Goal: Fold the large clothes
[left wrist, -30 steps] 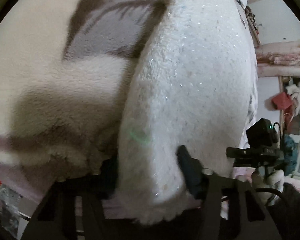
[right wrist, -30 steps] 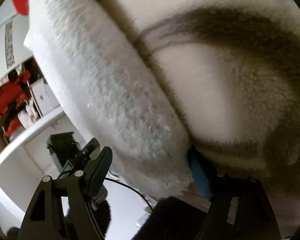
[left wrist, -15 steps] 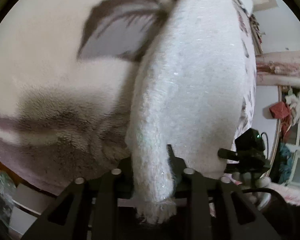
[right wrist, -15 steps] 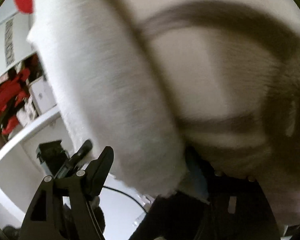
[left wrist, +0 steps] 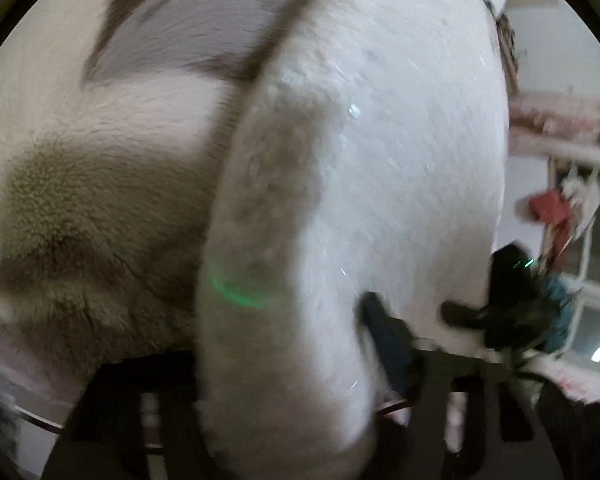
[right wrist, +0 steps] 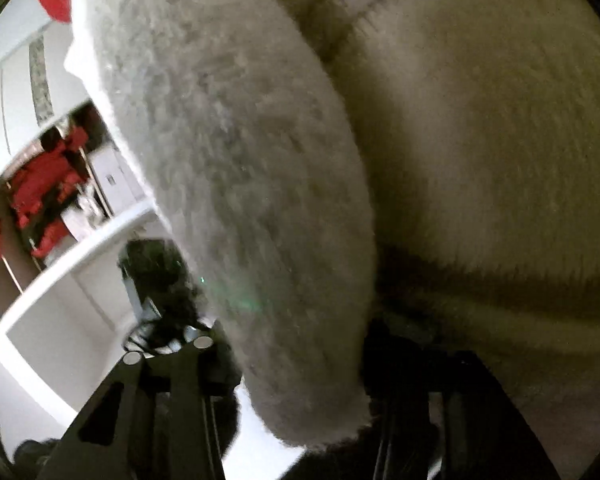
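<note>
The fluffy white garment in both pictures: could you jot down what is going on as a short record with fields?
garment: fluffy white fleece garment, thick folded edge running between both tools
surface under it: cream plush blanket with brown pattern
left gripper: garment edge between its fingers, jaws opening
right gripper: garment edge between its fingers, jaws closing
background: blurred red clothes by white shelves
sharpness: both views motion-blurred

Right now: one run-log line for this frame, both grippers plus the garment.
left gripper: opening, fluffy white garment edge between jaws | right gripper: closing on same edge | fold: in progress
</note>
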A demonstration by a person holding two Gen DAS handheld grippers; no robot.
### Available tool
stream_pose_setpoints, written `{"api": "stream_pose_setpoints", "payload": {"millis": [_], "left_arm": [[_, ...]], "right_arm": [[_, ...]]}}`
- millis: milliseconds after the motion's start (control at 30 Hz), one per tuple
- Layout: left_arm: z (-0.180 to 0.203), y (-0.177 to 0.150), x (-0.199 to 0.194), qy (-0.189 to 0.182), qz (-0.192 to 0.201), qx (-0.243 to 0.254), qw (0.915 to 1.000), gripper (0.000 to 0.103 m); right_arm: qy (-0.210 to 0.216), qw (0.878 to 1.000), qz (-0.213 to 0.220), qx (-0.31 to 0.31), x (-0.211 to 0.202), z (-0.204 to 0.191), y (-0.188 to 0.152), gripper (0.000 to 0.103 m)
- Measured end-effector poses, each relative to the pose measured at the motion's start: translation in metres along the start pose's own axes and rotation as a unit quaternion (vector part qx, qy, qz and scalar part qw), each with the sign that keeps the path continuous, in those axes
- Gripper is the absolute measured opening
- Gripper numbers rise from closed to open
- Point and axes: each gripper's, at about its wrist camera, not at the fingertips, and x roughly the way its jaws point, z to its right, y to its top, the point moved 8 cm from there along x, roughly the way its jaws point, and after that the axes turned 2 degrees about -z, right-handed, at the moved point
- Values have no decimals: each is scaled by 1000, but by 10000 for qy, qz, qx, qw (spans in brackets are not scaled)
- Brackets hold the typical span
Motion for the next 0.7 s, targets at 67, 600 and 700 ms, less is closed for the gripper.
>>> {"api": "stream_pose_setpoints", "payload": {"millis": [67,600,700], "left_arm": [[6,-2,-5,6,18,-25,10000,34],[98,46,-141,-322,1528,258,9874,14],[128,91,-152,-487,1878,488,9798,14]], "right_arm": [[127,9999,72,58,0,-8,-6,38],[717,9953,525,-394,-121,-129,-19,29],[838,9922,710,-592,-152,-174,1,29]]}}
